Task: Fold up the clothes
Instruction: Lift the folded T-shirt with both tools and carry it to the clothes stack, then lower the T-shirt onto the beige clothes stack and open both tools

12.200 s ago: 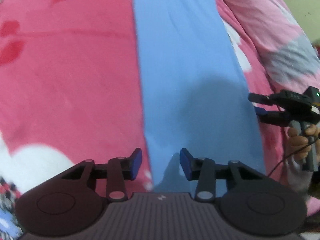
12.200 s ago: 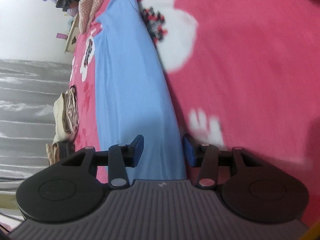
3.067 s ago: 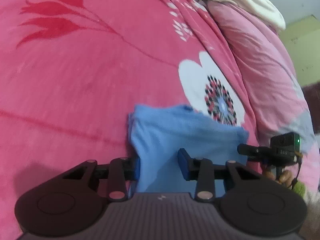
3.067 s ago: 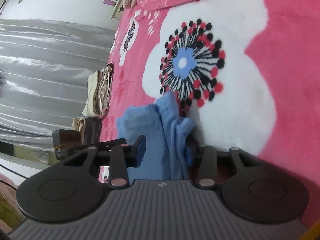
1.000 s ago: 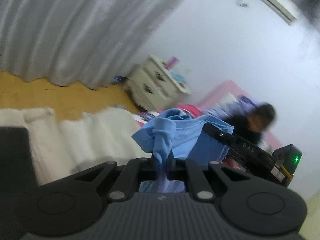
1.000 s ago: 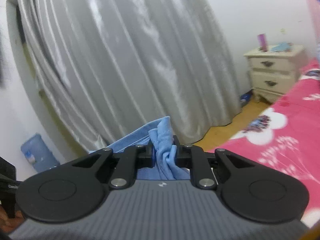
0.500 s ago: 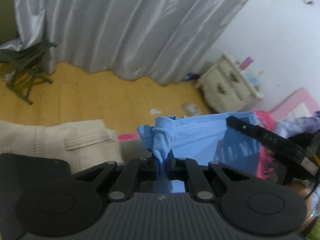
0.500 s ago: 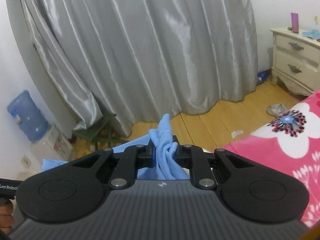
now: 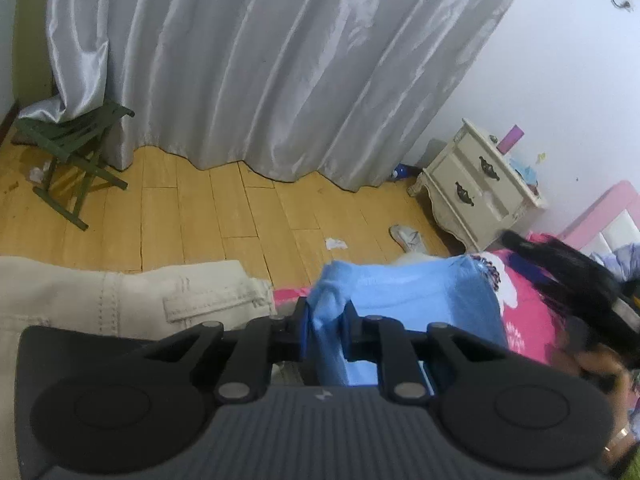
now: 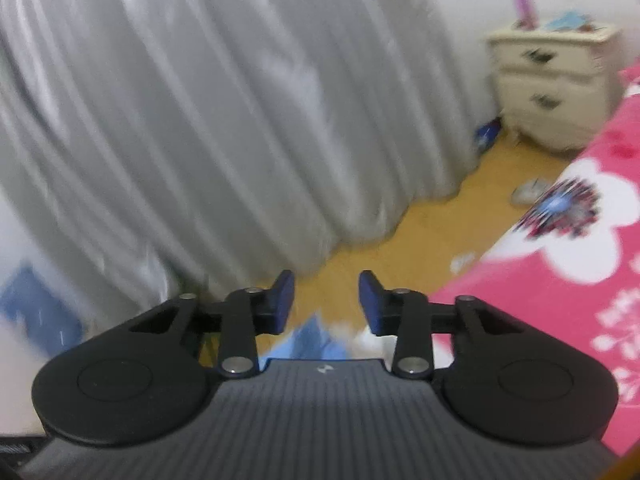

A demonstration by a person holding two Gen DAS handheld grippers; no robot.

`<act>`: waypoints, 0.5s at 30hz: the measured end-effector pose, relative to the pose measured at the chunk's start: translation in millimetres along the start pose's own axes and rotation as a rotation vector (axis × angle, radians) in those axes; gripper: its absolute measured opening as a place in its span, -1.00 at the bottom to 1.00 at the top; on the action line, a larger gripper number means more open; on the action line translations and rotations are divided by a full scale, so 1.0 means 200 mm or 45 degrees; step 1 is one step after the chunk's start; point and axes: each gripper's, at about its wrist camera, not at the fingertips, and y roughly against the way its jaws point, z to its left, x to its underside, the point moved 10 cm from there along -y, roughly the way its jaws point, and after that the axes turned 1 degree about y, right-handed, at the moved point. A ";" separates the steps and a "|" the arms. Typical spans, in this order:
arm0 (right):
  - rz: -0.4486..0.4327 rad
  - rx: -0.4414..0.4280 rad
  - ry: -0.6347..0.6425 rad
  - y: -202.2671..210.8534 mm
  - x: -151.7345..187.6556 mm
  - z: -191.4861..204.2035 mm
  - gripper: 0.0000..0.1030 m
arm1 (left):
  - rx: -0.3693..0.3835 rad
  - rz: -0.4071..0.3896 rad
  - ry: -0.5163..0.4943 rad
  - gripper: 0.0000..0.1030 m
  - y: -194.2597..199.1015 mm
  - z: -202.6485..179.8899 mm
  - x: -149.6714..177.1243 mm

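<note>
The left gripper [image 9: 325, 320] carries only a small pale emblem on its ribbed body; no word on it can be read. Its jaws have just been opening a little, and a bunched corner of the folded blue garment [image 9: 404, 300] stands between the pads. The pads lie close on both sides of this cloth, but whether they press it I cannot tell. The garment spreads from the jaws to the right, on the near edge of the pink floral blanket [image 9: 524, 312]. Just left of the gripper lie beige trousers [image 9: 132, 300] with a pocket flap.

The right gripper [image 10: 325, 300] has the same small emblem. Its jaws have just been opening, and they stand clearly apart with nothing between the blue pads. Below them, near the gripper's body, a blurred piece of the blue garment is visible.

Farther out is a wooden floor [image 9: 224, 208], a silver-grey curtain [image 9: 260, 60] and a green folding stool [image 9: 76, 152] at the far left. A cream nightstand [image 9: 480, 188] stands at the far right against the white wall. The right wrist view is blurred.
</note>
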 end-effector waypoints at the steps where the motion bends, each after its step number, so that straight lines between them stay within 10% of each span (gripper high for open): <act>1: -0.024 0.010 -0.005 0.07 -0.03 -0.01 -0.28 | -0.002 -0.009 0.002 -0.66 0.01 0.01 -0.01; 9: 0.072 -0.088 0.246 0.61 0.21 0.21 -0.34 | -0.034 -0.242 -0.115 -0.22 0.15 -0.02 -0.25; 15: 0.364 -0.196 0.490 0.81 0.72 0.44 -0.54 | 0.384 0.254 -0.234 -0.27 0.03 -0.28 -0.09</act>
